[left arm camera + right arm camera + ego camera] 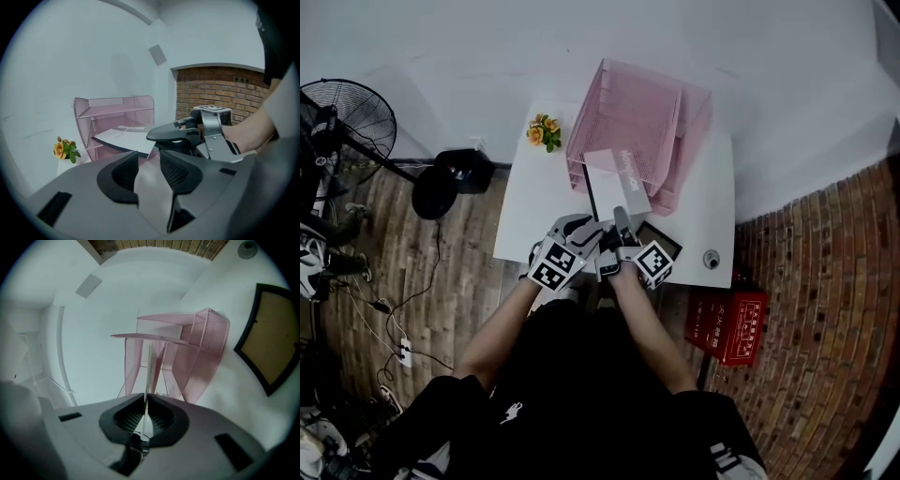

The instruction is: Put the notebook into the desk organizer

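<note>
The right tongs (146, 399) are clenched on the notebook (617, 178). In the right gripper view the notebook shows edge-on, as 1 thin pale line between the 2 dark pads, and the pads press on it from both sides. The grip is on the near end of the notebook. The notebook is held above the white tabletop (703, 206), about level in the left gripper view. Its far end reaches the open front of the pink desk organizer (642, 122). If this end is already inside a tier, I cannot tell.

The left tongs (149, 157) are released. Their 2 pads stand apart with a clear gap and they press on nothing. The near corner of the notebook shows just past their tips, and the right tongs are close beside them on the right. In the head view both tongs are side by side at the near edge of the tabletop.

The desk organizer stands at the far side of the tabletop, against the wall. Small orange flowers (545, 131) stand just beside it on the left. A dark framed board (274, 333) lies flat on the tabletop under the right tongs. A small round object (711, 259) is near the right front corner. On the floor there is a red crate (727, 323) at the right and a fan (347, 117) at the left.
</note>
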Tool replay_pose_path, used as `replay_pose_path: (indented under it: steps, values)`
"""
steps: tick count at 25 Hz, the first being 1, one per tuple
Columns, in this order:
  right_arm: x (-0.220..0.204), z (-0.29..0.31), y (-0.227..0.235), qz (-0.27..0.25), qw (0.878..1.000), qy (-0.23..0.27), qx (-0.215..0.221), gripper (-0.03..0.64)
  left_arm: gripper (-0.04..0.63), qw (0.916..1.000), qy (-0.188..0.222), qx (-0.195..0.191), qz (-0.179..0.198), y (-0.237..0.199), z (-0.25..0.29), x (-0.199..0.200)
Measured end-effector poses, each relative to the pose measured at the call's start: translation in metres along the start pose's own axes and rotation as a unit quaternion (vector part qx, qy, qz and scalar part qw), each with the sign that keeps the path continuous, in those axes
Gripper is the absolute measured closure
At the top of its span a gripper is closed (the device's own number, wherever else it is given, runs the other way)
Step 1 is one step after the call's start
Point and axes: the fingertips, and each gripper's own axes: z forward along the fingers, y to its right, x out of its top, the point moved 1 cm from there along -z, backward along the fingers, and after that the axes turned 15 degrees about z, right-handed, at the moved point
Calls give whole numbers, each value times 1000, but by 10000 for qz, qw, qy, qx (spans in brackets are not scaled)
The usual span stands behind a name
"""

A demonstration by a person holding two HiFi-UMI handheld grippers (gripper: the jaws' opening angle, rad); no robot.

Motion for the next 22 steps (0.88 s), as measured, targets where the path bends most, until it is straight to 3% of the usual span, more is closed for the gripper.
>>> replay_pose_path:
  steps: [8, 12, 16, 22]
  values:
    - [-5, 5, 2, -14, 9999, 162, -15, 604, 446, 9998, -110, -36, 152, -6, 7, -16]
    - [-7, 7, 4, 3, 9997, 222, -47, 604, 505, 9997, -178, 30, 188, -13, 11, -21]
    - [-8, 11, 5, -18, 9998, 198, -29, 600, 518, 9996, -172, 14, 207, -21, 12, -22]
    - [-8, 14, 4, -395, 9990, 2, -195, 541, 529, 9998, -103, 4, 192, -34, 19, -21]
